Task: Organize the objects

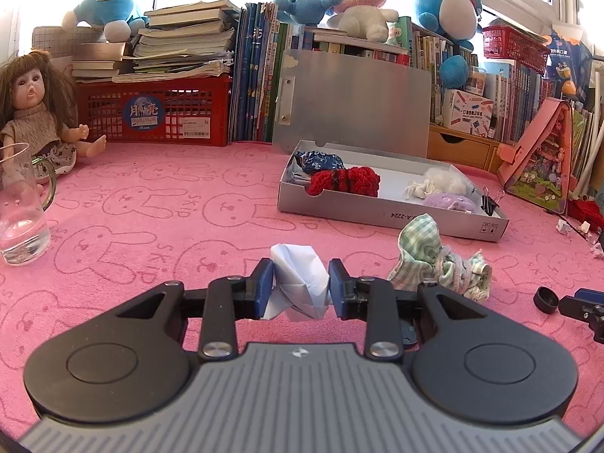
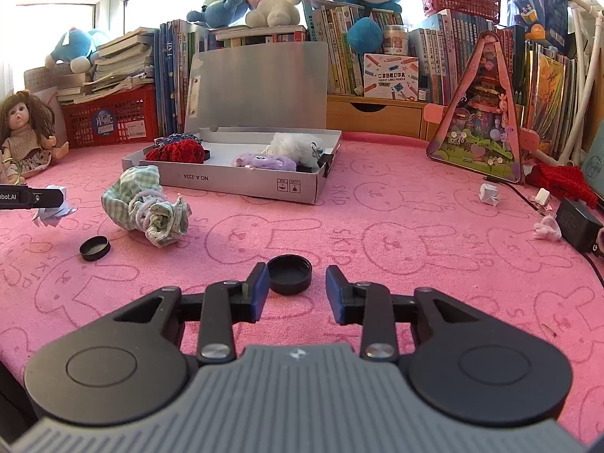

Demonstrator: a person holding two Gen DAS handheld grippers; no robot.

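While a crumpled white paper ball (image 1: 300, 281) sits pinched between the left gripper's (image 1: 301, 283) fingers above the pink worktop (image 1: 151, 219), the right gripper (image 2: 297, 287) hangs with fingers spread around a black bottle cap (image 2: 290, 273). Beyond lie a bundled green checked cloth (image 1: 439, 264) and an open grey box (image 1: 392, 215) of soft toys.

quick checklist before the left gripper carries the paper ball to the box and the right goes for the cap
1. Left gripper shut on the crumpled paper: ok.
2. Grey box lid open: ok.
3. Free space on the box floor: ok.
4. Green checked cloth clear of the path: cannot tell.
5. Right gripper open: ok.
6. Black cap centred between its fingers: not ok, nearer the left one.
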